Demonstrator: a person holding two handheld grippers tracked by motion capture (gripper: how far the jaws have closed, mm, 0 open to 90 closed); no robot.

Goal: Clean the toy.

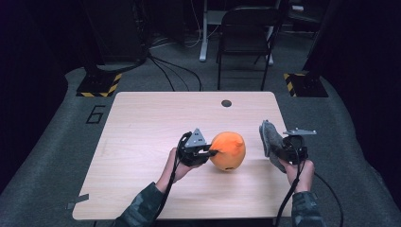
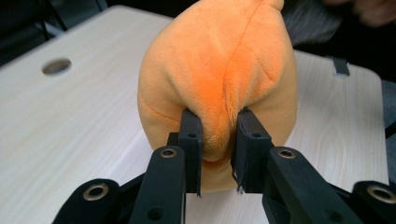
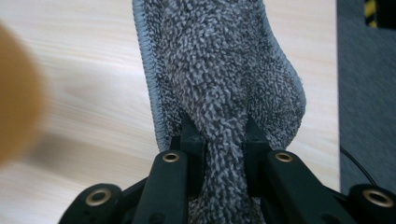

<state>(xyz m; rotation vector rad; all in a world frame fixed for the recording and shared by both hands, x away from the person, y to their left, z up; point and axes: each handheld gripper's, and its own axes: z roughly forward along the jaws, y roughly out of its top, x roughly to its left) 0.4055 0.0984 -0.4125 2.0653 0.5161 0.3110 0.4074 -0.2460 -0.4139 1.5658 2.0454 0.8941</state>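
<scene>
Above the table [image 1: 142, 189], left tongs [image 1: 215, 152] are clamping the orange plush [image 1: 228, 150] and right tongs [image 1: 275, 150] are pinching the grey cloth [image 1: 269, 137], wiping probably not yet begun.

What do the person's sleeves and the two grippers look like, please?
Both sleeves are camouflage-patterned. The left gripper and right gripper are black, each with two flat jaws, brass-ringed pivots, a grey three-cornered top plate and a trailing black cable.
</scene>
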